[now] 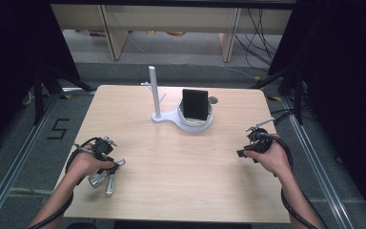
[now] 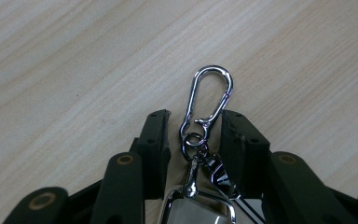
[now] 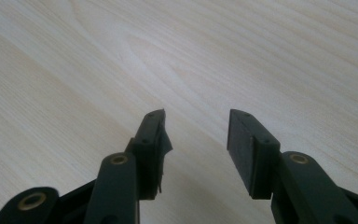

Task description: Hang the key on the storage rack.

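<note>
The left gripper (image 2: 195, 116) has its tongs apart around the key ring (image 2: 200, 140) low in the middle, so squeeze gently on the ring, while the right gripper (image 3: 196, 126) waits with tongs apart and empty.

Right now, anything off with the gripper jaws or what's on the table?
Yes: the right gripper has a black pad on one jaw with a torn, peeling edge sticking into the gap. Otherwise nothing stands out: the silver carabiner keychain lies flat between the left gripper's jaws, and the white stand is upright.

A black "5" on the grey floor (image 1: 14, 143) left of the table (image 1: 171, 191).
</note>
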{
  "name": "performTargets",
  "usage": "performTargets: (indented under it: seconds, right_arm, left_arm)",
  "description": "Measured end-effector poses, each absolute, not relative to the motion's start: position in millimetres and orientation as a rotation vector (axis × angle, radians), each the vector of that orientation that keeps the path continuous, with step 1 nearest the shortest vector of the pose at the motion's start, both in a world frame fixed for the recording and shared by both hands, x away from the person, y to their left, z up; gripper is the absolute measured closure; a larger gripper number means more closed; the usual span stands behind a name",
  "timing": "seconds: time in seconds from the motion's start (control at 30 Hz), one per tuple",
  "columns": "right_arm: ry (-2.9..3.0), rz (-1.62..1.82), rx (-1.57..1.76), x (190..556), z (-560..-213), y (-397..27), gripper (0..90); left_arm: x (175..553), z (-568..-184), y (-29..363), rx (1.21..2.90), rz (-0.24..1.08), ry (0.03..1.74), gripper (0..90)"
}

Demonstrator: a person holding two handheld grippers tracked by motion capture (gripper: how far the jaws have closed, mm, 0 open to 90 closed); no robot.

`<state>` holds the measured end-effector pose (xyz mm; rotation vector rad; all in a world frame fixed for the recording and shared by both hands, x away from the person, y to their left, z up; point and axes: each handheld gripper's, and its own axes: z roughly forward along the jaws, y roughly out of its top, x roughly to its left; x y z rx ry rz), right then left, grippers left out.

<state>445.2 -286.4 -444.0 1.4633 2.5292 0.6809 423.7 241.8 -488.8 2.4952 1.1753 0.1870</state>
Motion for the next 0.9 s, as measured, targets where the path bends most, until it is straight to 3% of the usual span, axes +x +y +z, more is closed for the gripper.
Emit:
performTargets:
  seconds: [0.43,0.9]
  right_arm:
    - [2.536,0.685,1.457,446,-443,-284,57.7]
    - [2.537,0.684,1.454,447,-441,-283,57.7]
  left_arm:
    - [427,-488,238,2.526,0.185,1.184,65.2]
    - [440,-483,229,2.696,0.105,1.101,63.8]
